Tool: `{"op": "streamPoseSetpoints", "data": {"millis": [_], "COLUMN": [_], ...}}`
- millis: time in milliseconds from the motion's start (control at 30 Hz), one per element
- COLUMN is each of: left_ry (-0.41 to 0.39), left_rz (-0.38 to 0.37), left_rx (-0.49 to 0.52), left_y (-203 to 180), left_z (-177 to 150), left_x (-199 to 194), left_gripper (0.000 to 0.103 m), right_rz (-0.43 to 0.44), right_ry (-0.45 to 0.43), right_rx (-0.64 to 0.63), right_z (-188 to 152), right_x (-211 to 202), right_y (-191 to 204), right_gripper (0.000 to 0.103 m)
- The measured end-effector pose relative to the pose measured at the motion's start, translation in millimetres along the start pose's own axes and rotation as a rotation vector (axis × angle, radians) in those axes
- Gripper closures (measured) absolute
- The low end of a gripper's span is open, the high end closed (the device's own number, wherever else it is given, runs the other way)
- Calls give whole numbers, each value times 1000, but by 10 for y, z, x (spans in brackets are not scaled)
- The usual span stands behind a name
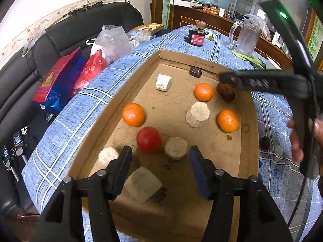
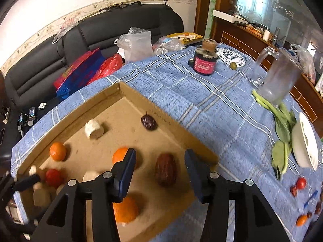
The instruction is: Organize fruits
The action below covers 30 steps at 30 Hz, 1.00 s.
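Note:
A shallow cardboard tray [image 1: 249, 141] on the blue plaid table holds three oranges [image 1: 133, 114], [image 1: 203, 92], [image 1: 228, 120], a red tomato [image 1: 149, 139], a dark red date [image 1: 226, 91], a dark round fruit [image 1: 195, 71] and several pale white chunks [image 1: 197, 114]. My left gripper [image 1: 160, 157] is open and empty above the tray's near end, just in front of the tomato. My right gripper [image 2: 159, 163] is open and empty, with the date [image 2: 166, 169] between its fingers below. The right gripper also shows in the left wrist view [image 1: 224, 76], over the date.
A dark jar [image 2: 203, 63], a glass pitcher [image 2: 280, 78], green leaves [image 2: 281, 125] and a white bowl [image 2: 304, 141] stand on the table. Small tomatoes and other fruits [image 2: 300, 183] lie at the right edge. A black sofa [image 2: 40, 64] with bags is behind.

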State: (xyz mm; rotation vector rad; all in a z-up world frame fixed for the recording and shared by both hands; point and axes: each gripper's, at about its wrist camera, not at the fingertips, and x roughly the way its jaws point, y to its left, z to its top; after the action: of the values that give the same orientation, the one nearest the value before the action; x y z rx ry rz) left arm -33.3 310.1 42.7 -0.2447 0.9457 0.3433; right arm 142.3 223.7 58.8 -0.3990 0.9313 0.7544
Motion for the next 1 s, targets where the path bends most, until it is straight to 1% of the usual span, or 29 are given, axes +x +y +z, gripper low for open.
{"op": "streamPoseSetpoints", "data": {"millis": [67,167,200,233,300,400,500,533,567,600,633,667,767,800,867,933,1000], "left_ry": [-5,-18,-22,-28,-40,-61,-81,-89,-100,-105,-115,-123,-150,-148,-147,-152,-152], "left_rz": [5,10,10,10,28,18,26,24,25,26,28,32,48,47,41,45,22], "left_rx": [-4,-22,-26,-29,-41,-56,-47,-46,-39,-34,-30,-28,-25,-25,-18,-8,-17], "left_y": [18,70,84,94,107,101,47,36,6,-11,-32,-44,-69,-67,-53,-20,39], "left_z": [-21,-49,-57,-72,-107,-173,-255,-275,-311,-328,-359,-370,-444,-466,-496,-528,-558], "left_x": [-35,-124,-152,-186,-253,-372,-495,-527,-580,-613,-659,-683,-784,-804,-838,-882,-920], "left_gripper": [44,43,42,39,34,34,25,25,24,20,15,14,11,10,9,7,6], "right_rz": [-11,-3,1,0,-14,-40,-53,-57,-71,-85,-89,-92,-121,-135,-132,-144,-150], "right_ry": [-4,-11,-13,-14,-14,-7,-10,-11,-12,-14,-18,-22,-21,-12,-9,-14,-21], "right_rx": [-4,20,36,46,59,77,103,106,109,115,123,128,125,128,143,154,153], "right_z": [-117,-279,-367,-436,-588,-791,-1024,-1084,-1161,-1239,-1307,-1357,-1506,-1562,-1635,-1701,-1769], "right_x": [-121,-296,-382,-454,-596,-774,-992,-1053,-1123,-1196,-1256,-1299,-1398,-1411,-1416,-1429,-1443], "right_y": [24,19,17,16,28,50,104,126,158,199,231,266,400,444,481,504,528], "right_gripper": [49,49,49,49,48,31,28,27,22,19,13,10,8,8,8,8,8]}}
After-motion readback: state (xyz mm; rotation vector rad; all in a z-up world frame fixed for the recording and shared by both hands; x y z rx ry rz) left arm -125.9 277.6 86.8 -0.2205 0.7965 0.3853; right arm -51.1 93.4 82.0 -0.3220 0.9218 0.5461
